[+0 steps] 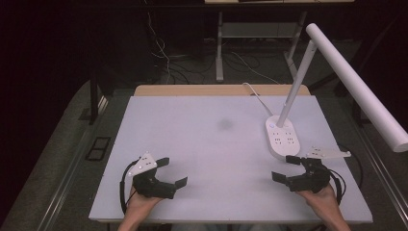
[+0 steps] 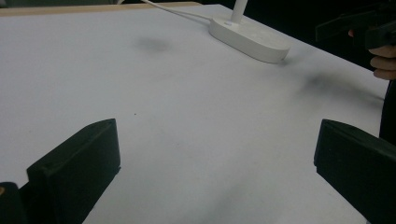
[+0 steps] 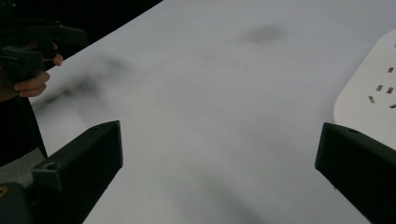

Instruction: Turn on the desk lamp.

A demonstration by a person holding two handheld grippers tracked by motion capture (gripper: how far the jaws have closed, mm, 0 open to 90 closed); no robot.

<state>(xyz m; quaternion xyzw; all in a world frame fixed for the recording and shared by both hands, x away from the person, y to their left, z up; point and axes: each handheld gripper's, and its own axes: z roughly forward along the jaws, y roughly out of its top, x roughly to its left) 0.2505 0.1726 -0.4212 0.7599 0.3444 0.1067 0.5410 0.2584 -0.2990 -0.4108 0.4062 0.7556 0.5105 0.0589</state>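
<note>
1. High view: left gripper (image 1: 172,172) and right gripper (image 1: 284,167) are held low over the near edge of the white worktop (image 1: 192,130), jaws spread wide, nothing between them. Nearest thing is the white lamp base (image 1: 283,139) with its socket panel, standing at the right side of the worktop, just beyond the right gripper and apart from it. No contact made; judged to be at the start, all handling left to do.
2. Left gripper view: both black jaws stand wide apart over bare worktop. The lamp base (image 2: 250,39) is seen far off, oblong, rounded, with its cable trailing back.
3. Right gripper view: jaws fully parted, empty. The lamp base (image 3: 373,93) lies just beside the right-hand jaw, socket slots visible, untouched.
</note>
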